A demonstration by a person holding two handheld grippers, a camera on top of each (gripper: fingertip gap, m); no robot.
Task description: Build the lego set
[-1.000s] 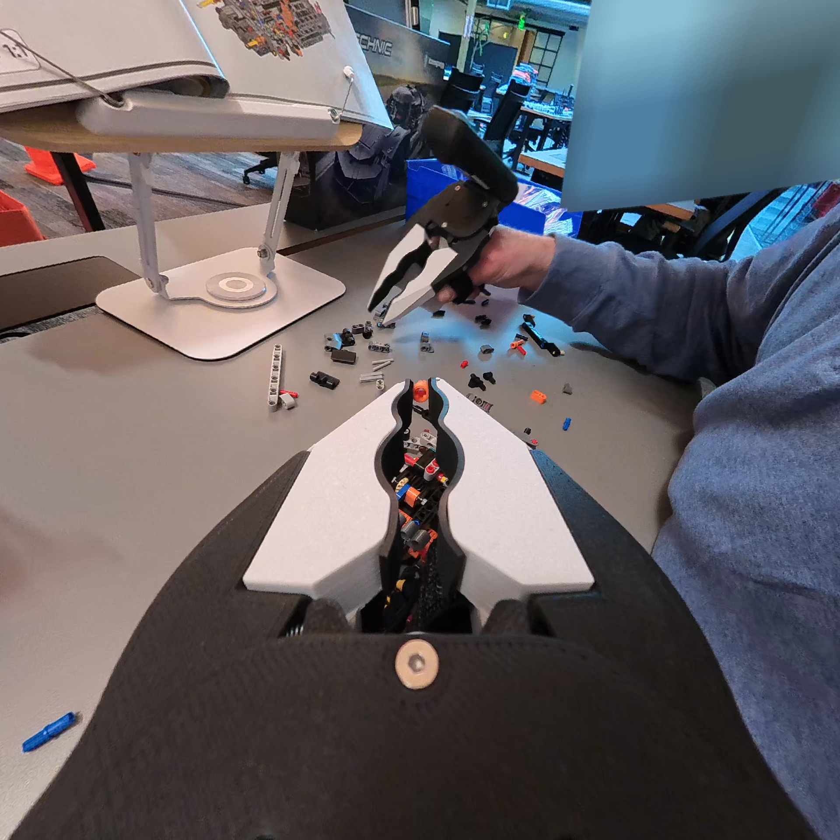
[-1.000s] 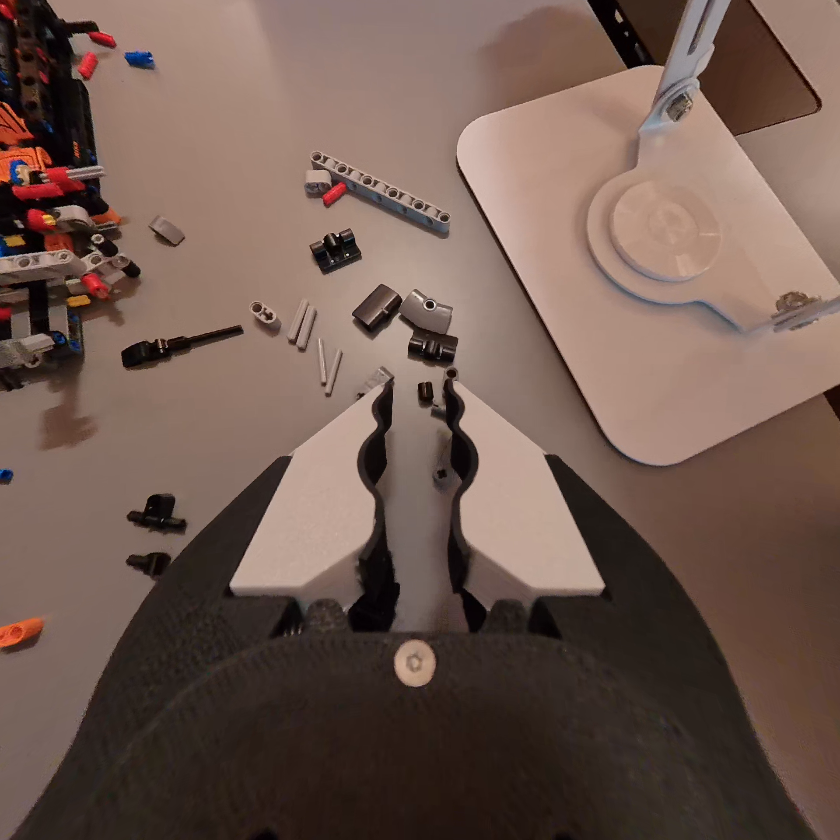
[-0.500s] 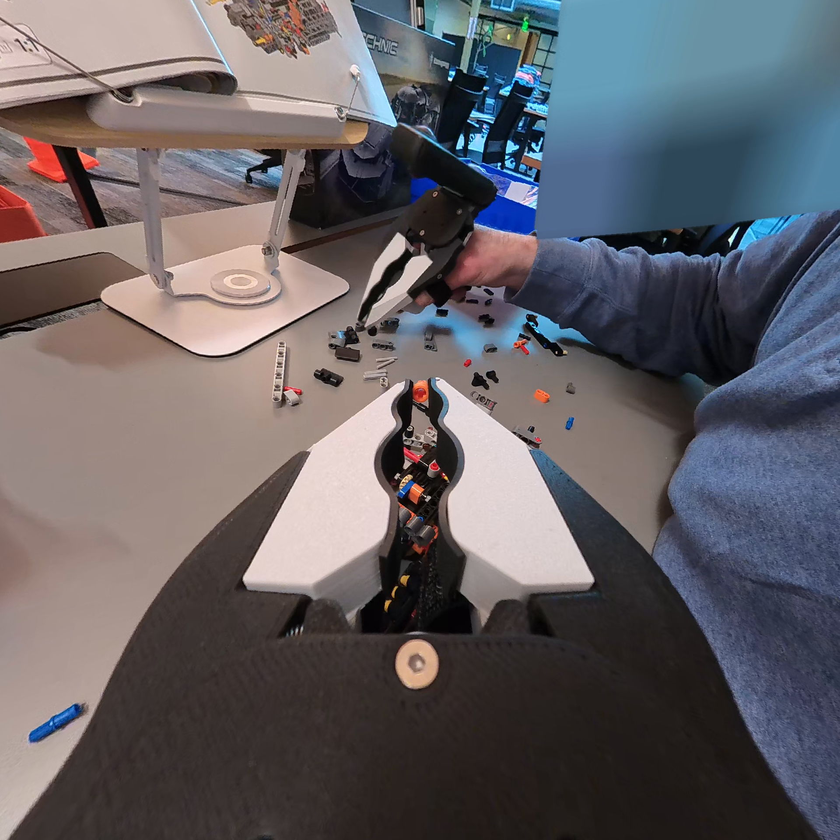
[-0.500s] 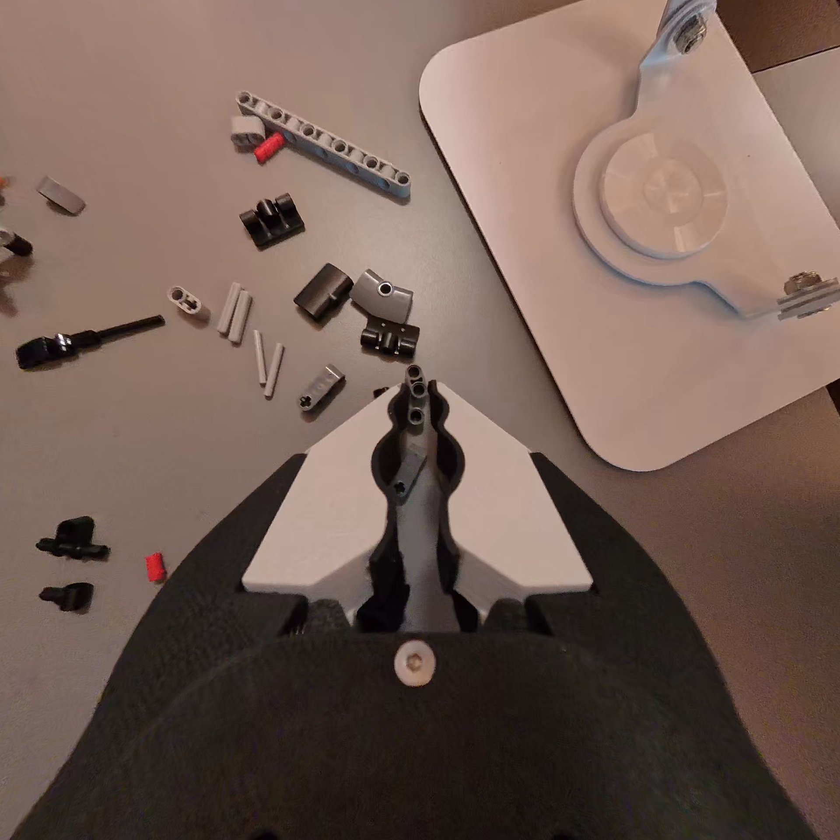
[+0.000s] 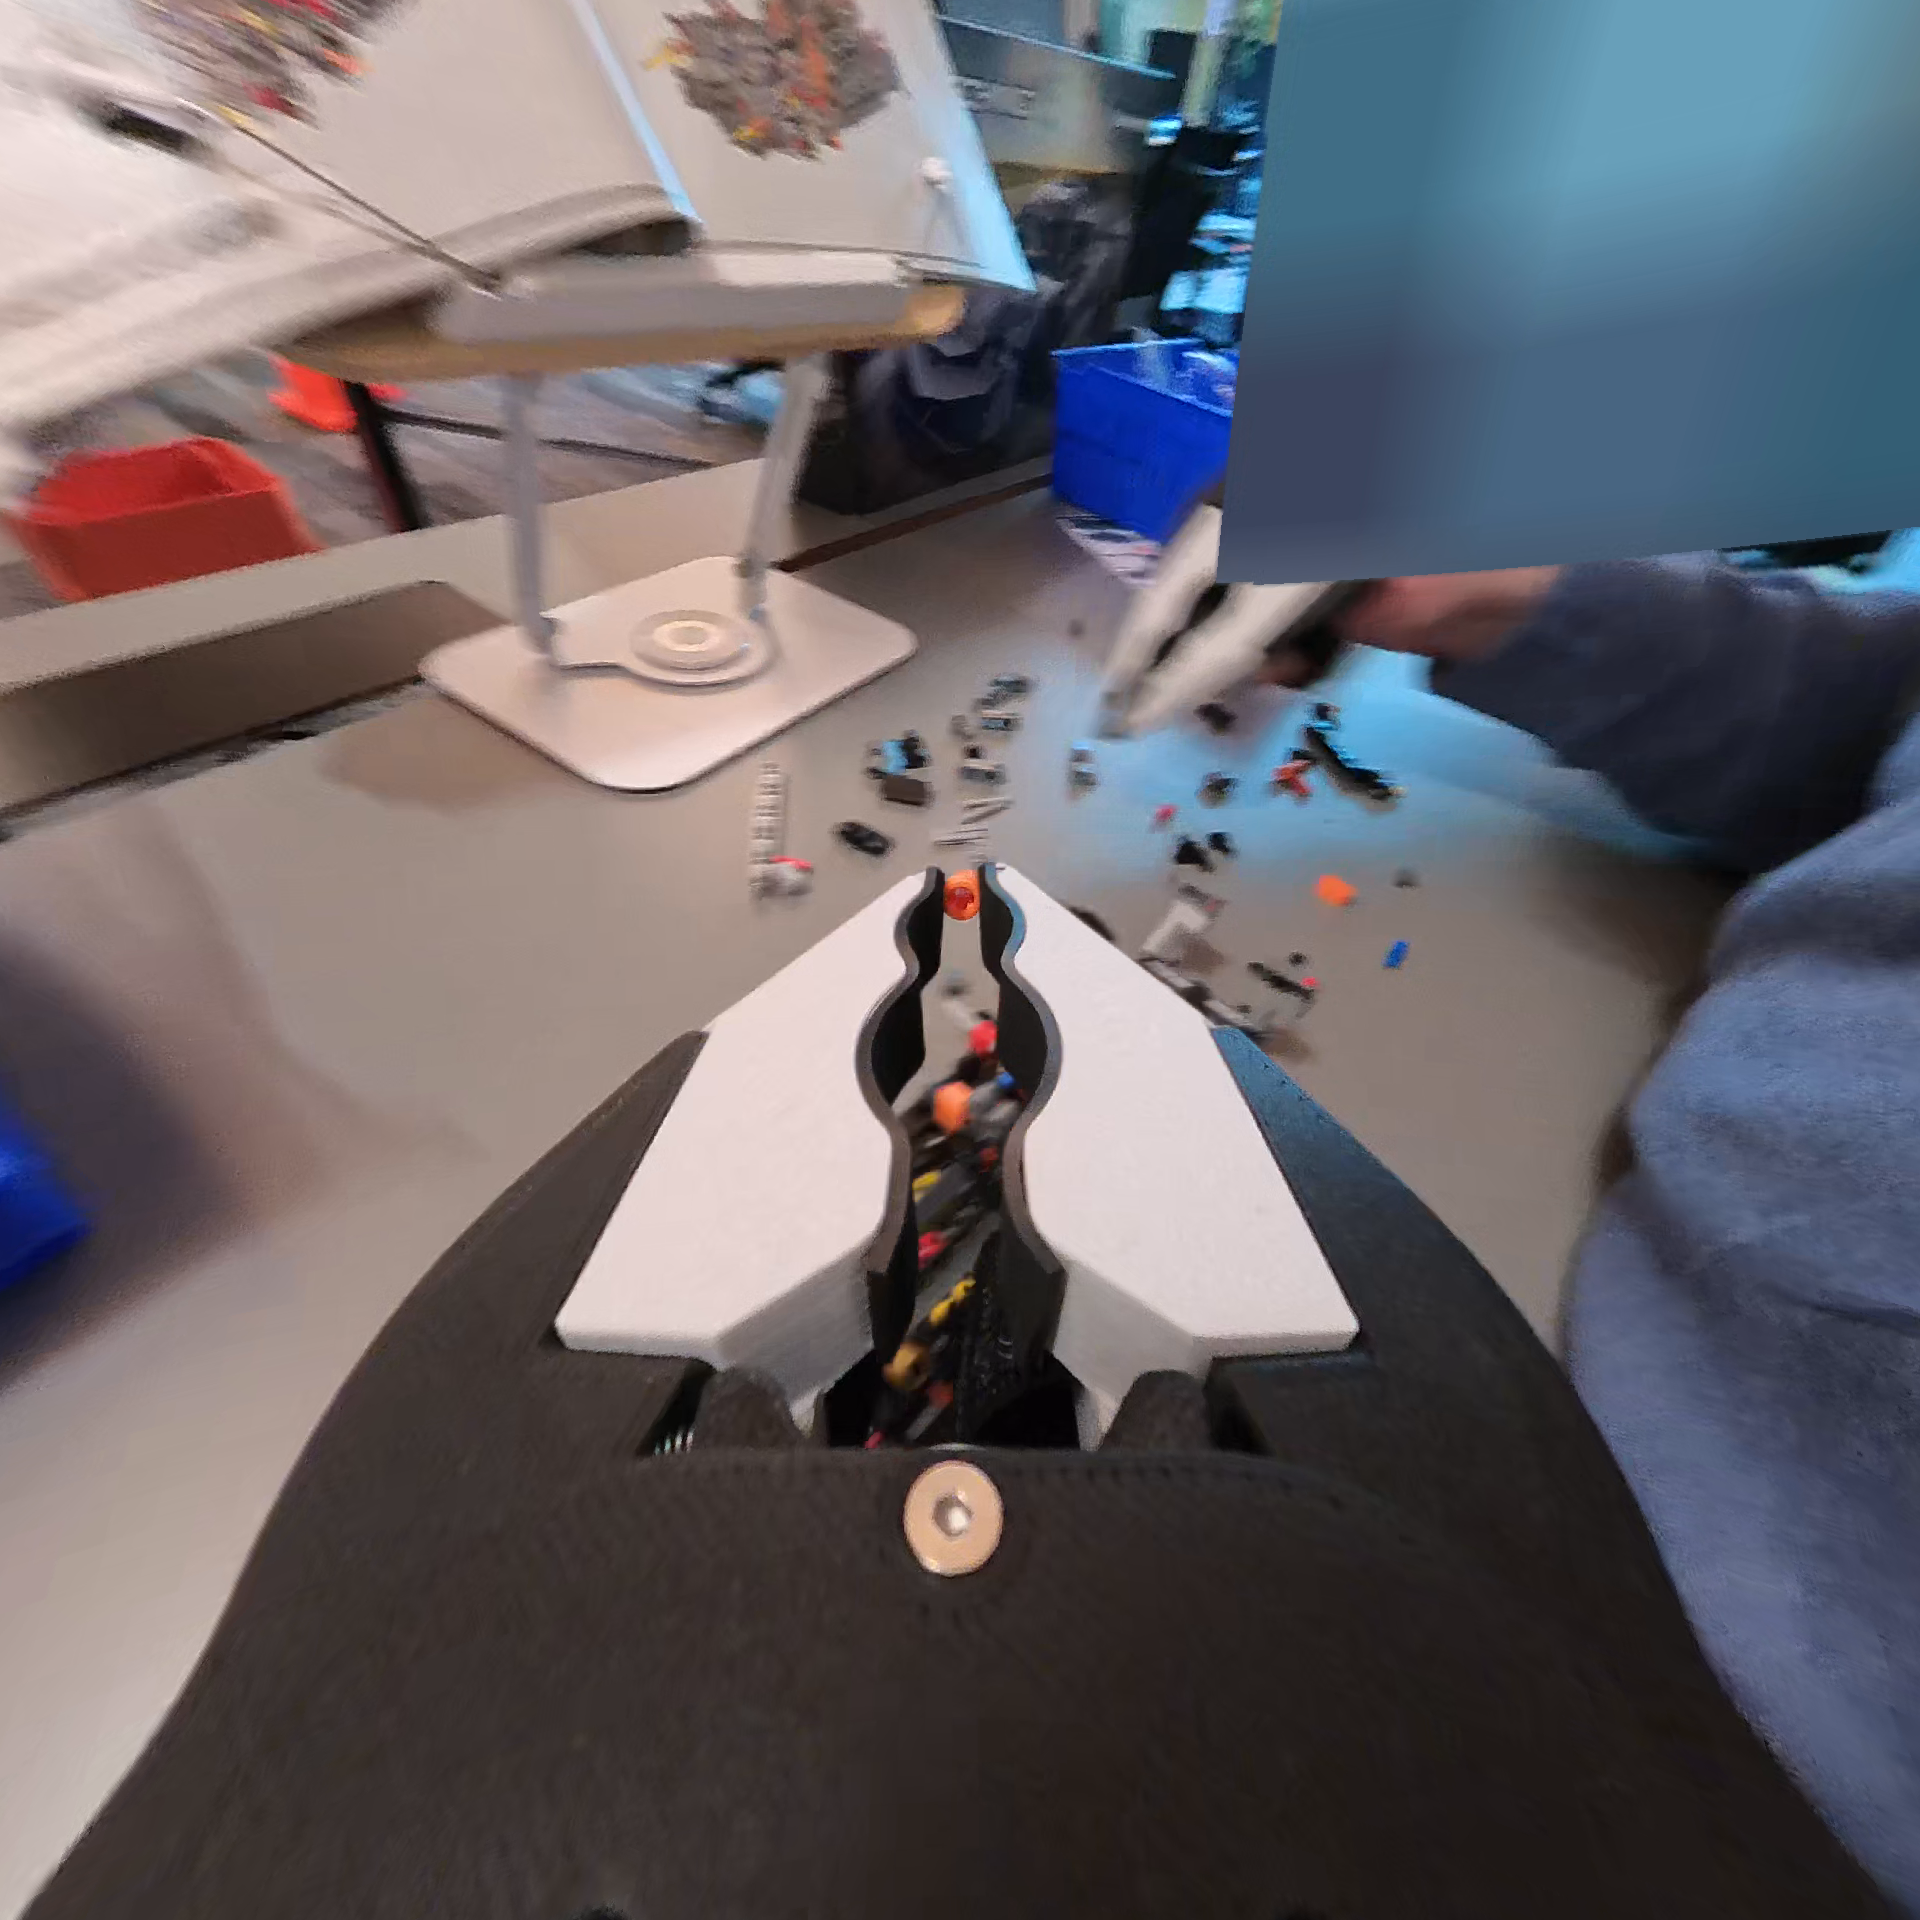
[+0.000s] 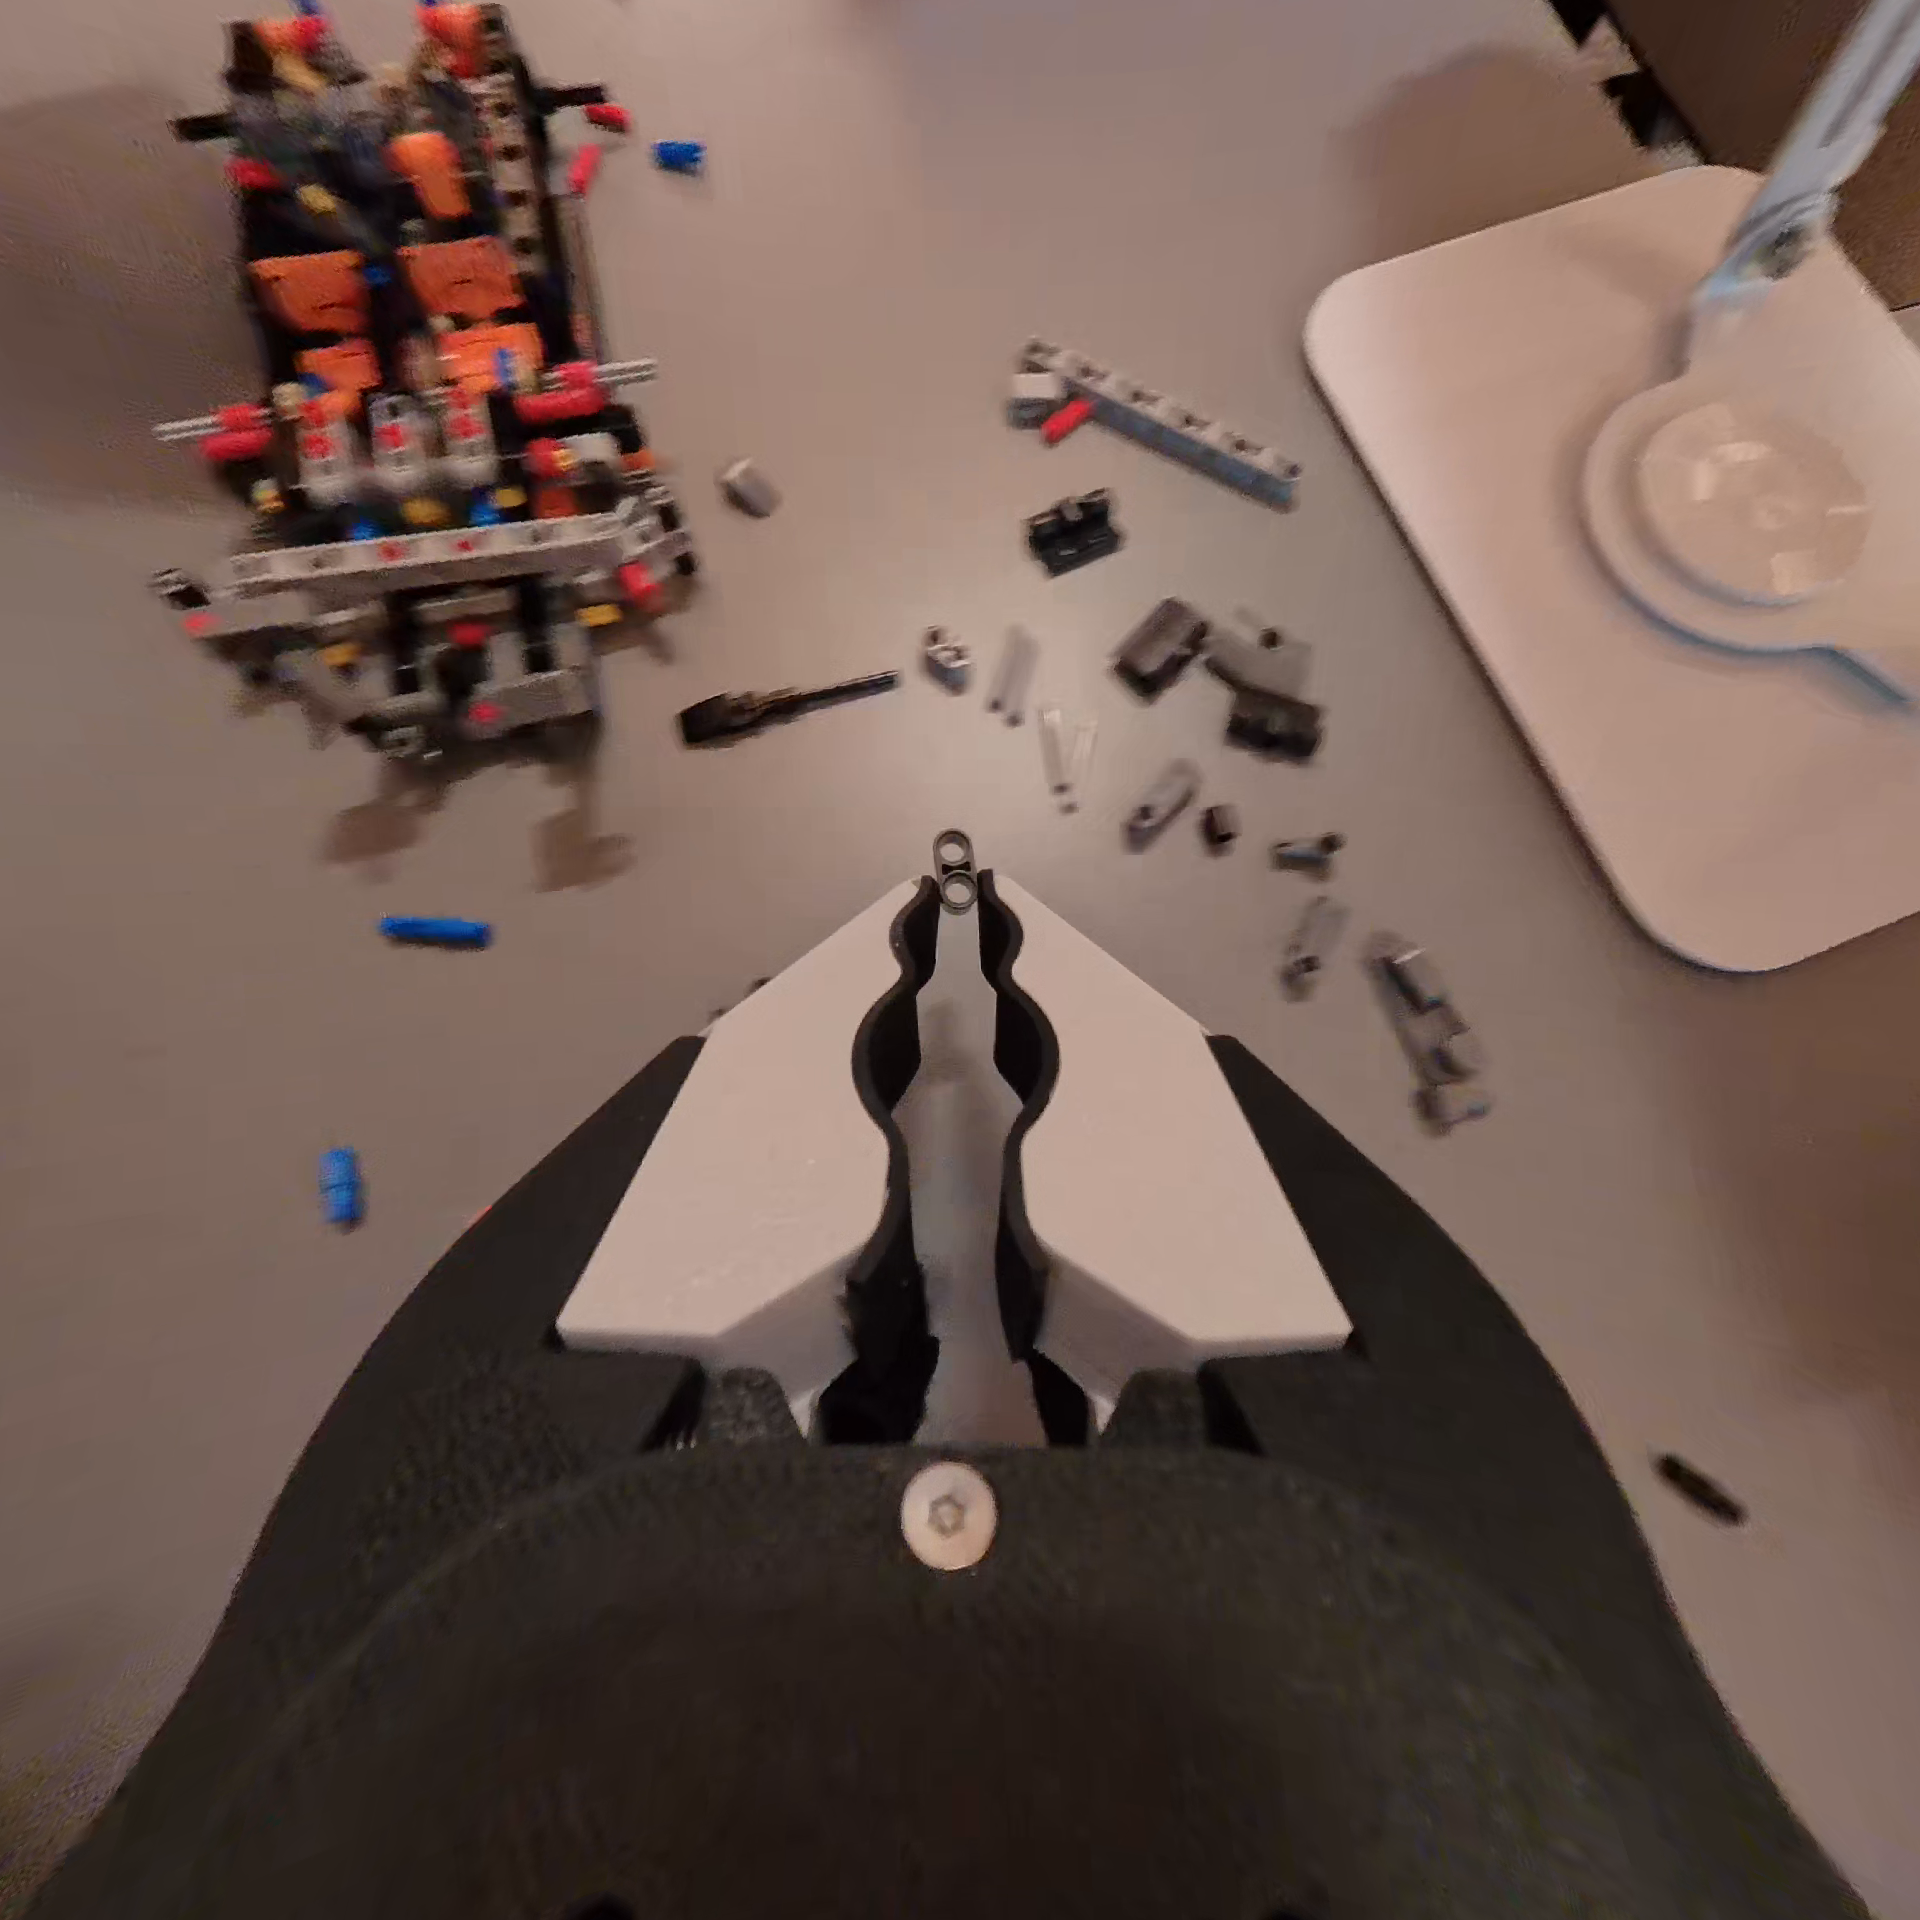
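right gripper (image 6: 957,883) pinches a small black two-hole connector (image 6: 954,871), right of the car chassis (image 6: 416,416); left gripper (image 5: 963,883) nips an orange piece (image 5: 961,896) there.

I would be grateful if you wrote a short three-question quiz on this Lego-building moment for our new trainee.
1. True or false: the right gripper has nothing between its fingers.
2. Multiple choice: in the right wrist view, the partly built model lies A) on the white stand base, B) on the grey table to the upper left of the fingers, C) between the right gripper's fingers.
3. Fill in: the left gripper pinches a small ____-coloured piece at its fingertips.

Key:
1. False; it holds a small dark two-hole connector at its tips.
2. B; the stand base is at the upper right, and the table bears the model.
3. Orange; the orange piece.
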